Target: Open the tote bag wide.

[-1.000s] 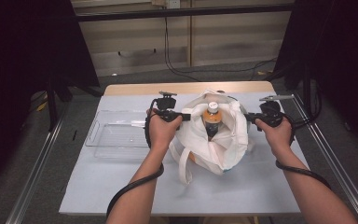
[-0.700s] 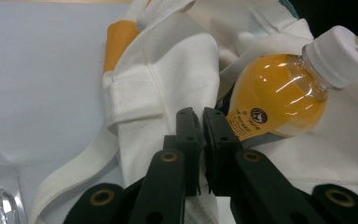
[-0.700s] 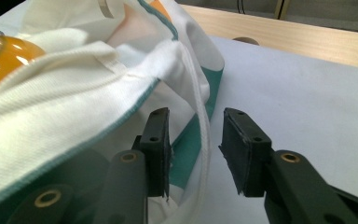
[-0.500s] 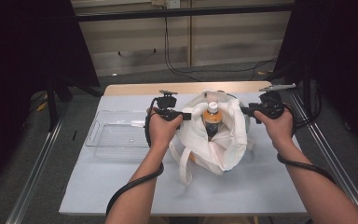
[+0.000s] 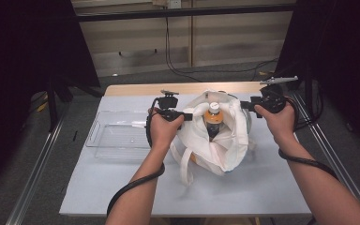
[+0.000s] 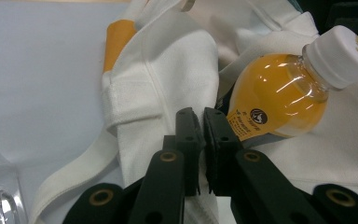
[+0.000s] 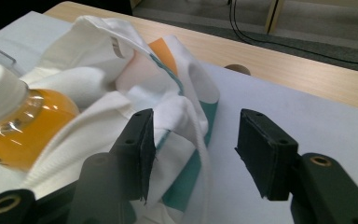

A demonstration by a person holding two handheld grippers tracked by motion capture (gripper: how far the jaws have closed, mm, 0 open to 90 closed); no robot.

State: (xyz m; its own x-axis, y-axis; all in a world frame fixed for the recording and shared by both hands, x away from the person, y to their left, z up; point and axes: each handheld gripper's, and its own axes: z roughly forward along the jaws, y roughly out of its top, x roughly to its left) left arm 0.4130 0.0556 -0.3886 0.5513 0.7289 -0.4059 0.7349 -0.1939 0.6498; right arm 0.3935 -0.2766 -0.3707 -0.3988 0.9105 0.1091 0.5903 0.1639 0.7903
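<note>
Where the white cloth bag (image 5: pixel 218 136) sits mid-table on the pale mat (image 5: pixel 262 187), a bottle (image 5: pixel 212 119) of orange drink stands inside, white cap up. Seen close, the left gripper (image 6: pixel 201 122) pinches the bag's woven rim. The right gripper (image 7: pixel 193 140) is spread apart beside a teal-striped fold. A clear plastic tray (image 5: pixel 117 136) lies left of the bag.

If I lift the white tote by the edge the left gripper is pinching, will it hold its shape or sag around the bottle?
The tote bag is soft cloth, folded and creased, so it will likely sag. The left gripper pinches one rim only while the right gripper stands open, so the mouth may collapse. The full-looking bottle would probably weigh it down and tilt.
</note>
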